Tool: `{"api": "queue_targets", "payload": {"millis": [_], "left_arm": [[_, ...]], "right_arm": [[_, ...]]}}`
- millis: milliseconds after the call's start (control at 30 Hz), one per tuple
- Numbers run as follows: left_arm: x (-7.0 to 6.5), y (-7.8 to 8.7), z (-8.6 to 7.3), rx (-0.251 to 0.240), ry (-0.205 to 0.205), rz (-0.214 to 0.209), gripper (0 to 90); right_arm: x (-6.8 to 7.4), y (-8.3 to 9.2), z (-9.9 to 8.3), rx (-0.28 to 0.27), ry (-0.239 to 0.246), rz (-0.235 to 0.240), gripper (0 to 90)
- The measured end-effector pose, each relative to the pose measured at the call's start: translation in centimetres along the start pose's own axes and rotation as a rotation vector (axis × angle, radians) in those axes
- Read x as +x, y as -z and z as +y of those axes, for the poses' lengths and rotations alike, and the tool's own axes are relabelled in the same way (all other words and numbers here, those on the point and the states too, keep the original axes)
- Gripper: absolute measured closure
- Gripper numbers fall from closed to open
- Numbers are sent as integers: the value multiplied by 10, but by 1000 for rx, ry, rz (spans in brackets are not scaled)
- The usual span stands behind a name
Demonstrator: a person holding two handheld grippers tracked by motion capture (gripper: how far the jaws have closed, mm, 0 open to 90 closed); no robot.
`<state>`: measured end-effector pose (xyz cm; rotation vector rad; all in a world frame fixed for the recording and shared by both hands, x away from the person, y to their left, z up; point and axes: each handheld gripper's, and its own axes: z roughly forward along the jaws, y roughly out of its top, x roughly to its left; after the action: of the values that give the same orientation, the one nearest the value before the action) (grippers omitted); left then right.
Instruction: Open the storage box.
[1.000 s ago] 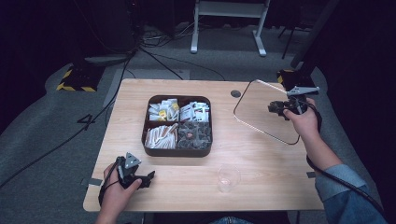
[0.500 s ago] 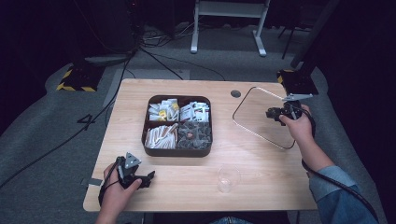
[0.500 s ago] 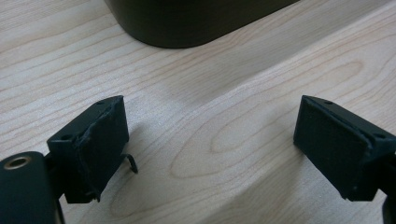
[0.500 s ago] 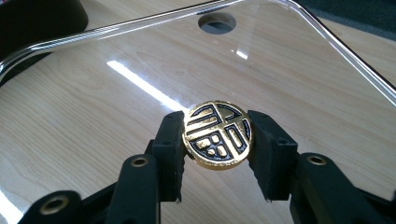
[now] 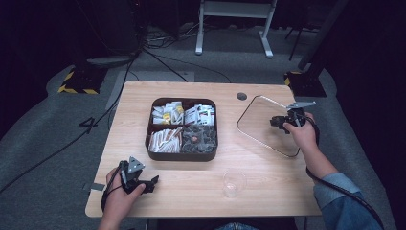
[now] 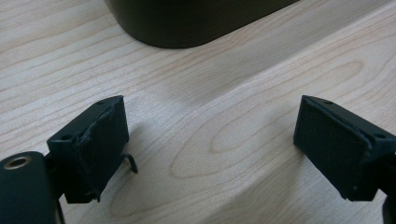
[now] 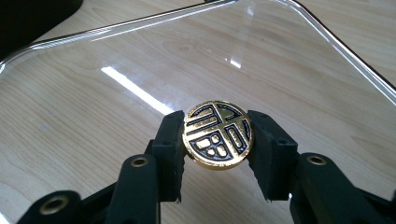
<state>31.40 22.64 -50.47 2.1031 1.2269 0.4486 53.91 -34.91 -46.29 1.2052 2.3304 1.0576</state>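
A clear glass lid (image 5: 258, 125) with a dark rim lies over the right part of the wooden table (image 5: 191, 93). Its round gold knob (image 7: 217, 134), with a black pattern, sits between the jaws of my right gripper (image 7: 217, 140), which is shut on it. In the high view that right gripper (image 5: 278, 120) is at the lid's right side. The lid's pane (image 7: 140, 60) spreads out beyond the knob. My left gripper (image 5: 152, 183) rests open near the table's front left corner. Between its jaws (image 6: 210, 140) is bare wood, just short of the dark box (image 6: 196, 18).
A dark four-compartment box (image 5: 182, 155) with sachets and small items stands at the table's middle. A small clear cup (image 5: 233, 183) stands near the front edge. A round cable hole (image 5: 242, 96) is at the back. Cables lie on the floor behind.
My right gripper has moved left and down with the lid, bringing it lower over the table. The left gripper has stayed where it was.
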Motion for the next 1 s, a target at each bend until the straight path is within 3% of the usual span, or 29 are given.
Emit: {"api": "queue_targets", "payload": {"millis": [467,800,1000], "left_arm": [[0,0,0,0,0,0,105],[0,0,0,0,-1,0,105],[1,-1,1,2,-10,0,100]], "right_arm": [[1,-9,-10,13,-17,6,585],[1,-12,-14,22,-13,-6,585],[2,-15,-17,40,14,-22,585]]}}
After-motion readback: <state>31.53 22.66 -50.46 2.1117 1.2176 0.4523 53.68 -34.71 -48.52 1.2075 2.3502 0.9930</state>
